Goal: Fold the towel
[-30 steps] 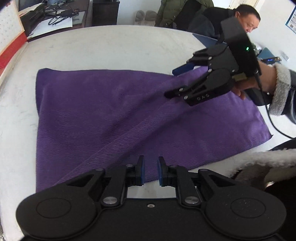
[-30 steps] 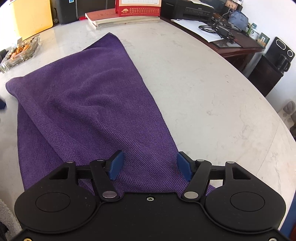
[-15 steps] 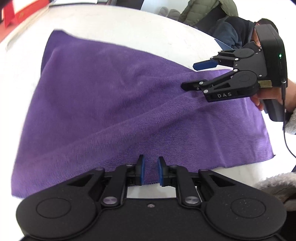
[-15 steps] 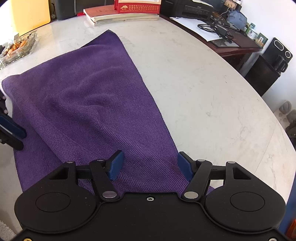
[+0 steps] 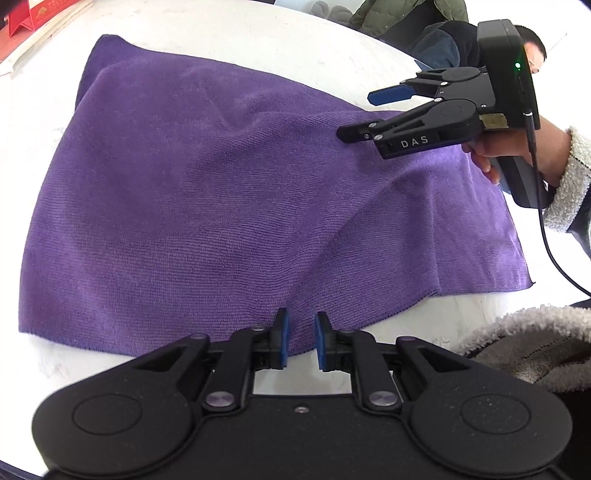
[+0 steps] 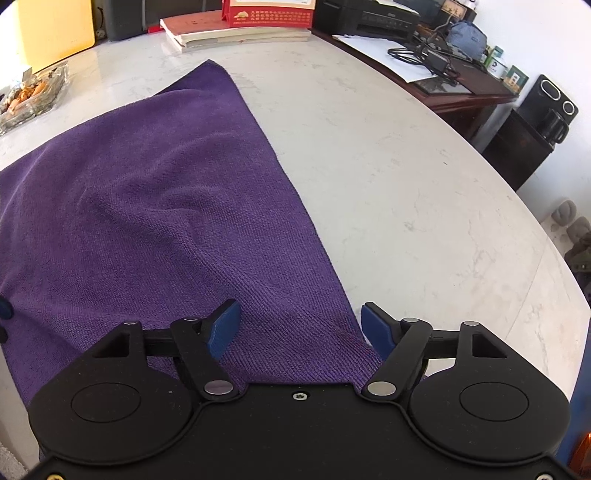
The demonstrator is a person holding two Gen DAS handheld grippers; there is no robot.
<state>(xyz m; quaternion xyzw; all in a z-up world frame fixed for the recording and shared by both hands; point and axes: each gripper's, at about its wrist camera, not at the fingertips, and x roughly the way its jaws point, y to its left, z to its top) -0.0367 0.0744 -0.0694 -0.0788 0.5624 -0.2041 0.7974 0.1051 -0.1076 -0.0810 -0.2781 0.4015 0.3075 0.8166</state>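
Observation:
A purple towel (image 5: 221, 192) lies spread on a white marble table (image 5: 258, 40), with soft ridges across it. My left gripper (image 5: 300, 338) sits at the towel's near edge, its jaws nearly closed with a narrow gap and towel cloth in that gap. My right gripper (image 5: 360, 116) shows in the left wrist view, open, hovering over the towel's far right part. In the right wrist view the right gripper (image 6: 299, 325) is open over the towel (image 6: 147, 206) near its right edge, holding nothing.
Books and a red calendar (image 6: 269, 18) stand at the far table edge. A snack packet (image 6: 29, 96) lies at the left. A dark desk with a printer and cables (image 6: 424, 48) stands beyond the table. A seated person (image 5: 443, 40) is behind.
The left wrist view has shifted so that the towel fills more of it. The right gripper has stayed open and drifted slightly over the towel. The left jaws keep the same narrow gap.

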